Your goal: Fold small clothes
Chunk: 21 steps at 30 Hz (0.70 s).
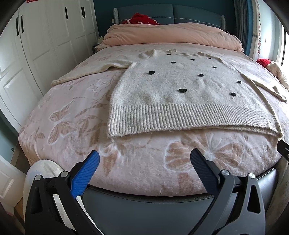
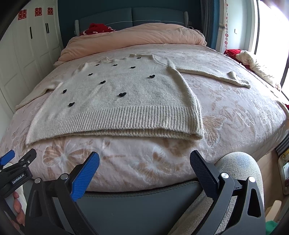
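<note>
While both claws (left (image 1: 144,160), right (image 2: 144,160)) gape empty, sweater (image 1: 180,94) flat, duvet (image 1: 162,36) beyond.

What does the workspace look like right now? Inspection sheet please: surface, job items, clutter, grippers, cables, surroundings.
Surface: bed covered by a pink butterfly-print blanket, dark padded footboard at the near edge.
Job's things: cream knit sweater with black hearts lying flat, face up, both sleeves spread out, ribbed hem toward the grippers; not yet folded.
Clutter: pink duvet bunched at the head end; red fabric behind it; red and cream bundle at the window-side edge.
Grippers: left gripper and right gripper both open, holding nothing, short of the sweater hem.
Cables: nothing seen.
Surroundings: white wardrobe, teal headboard, bright window.
</note>
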Motion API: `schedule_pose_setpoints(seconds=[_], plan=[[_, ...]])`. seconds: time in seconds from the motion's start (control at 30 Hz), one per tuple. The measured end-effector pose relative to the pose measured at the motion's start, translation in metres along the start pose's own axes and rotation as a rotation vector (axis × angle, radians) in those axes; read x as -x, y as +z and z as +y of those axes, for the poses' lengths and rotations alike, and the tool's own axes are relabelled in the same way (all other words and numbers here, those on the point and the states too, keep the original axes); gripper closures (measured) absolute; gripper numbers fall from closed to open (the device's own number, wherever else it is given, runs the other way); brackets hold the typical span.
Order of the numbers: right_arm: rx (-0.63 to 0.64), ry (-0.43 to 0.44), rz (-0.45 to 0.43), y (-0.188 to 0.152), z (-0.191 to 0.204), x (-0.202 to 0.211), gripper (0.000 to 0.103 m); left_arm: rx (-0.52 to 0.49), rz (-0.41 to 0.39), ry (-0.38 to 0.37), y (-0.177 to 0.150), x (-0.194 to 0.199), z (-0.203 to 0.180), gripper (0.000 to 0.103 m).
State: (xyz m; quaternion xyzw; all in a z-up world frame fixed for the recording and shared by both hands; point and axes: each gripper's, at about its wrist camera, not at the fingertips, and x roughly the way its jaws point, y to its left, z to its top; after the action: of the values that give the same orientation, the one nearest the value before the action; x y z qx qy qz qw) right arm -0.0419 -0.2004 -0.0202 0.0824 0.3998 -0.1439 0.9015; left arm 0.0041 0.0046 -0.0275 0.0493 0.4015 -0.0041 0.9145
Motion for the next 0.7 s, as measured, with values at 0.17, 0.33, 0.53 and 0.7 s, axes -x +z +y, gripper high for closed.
schedule_pose_setpoints(seconds=[0.17,0.33,0.53,0.7], plan=[[0.0,0.0,0.001,0.0004,0.0001,-0.0006,0.005,-0.004,0.002,0.002,-0.0008,-0.0001,0.0,0.005],[0.001,-0.001,0.002,0.0001,0.0,-0.0008,0.005,-0.003,0.004,0.003,-0.0008,-0.0013,-0.0004,0.005],[0.003,-0.001,0.003,-0.0008,0.0004,-0.0019,0.005,-0.005,0.005,0.003,-0.0012,-0.0019,-0.0002,0.005],[0.002,-0.002,0.006,-0.0011,0.0005,-0.0023,0.005,-0.006,0.006,0.004,-0.0016,-0.0028,0.0001,0.005]])
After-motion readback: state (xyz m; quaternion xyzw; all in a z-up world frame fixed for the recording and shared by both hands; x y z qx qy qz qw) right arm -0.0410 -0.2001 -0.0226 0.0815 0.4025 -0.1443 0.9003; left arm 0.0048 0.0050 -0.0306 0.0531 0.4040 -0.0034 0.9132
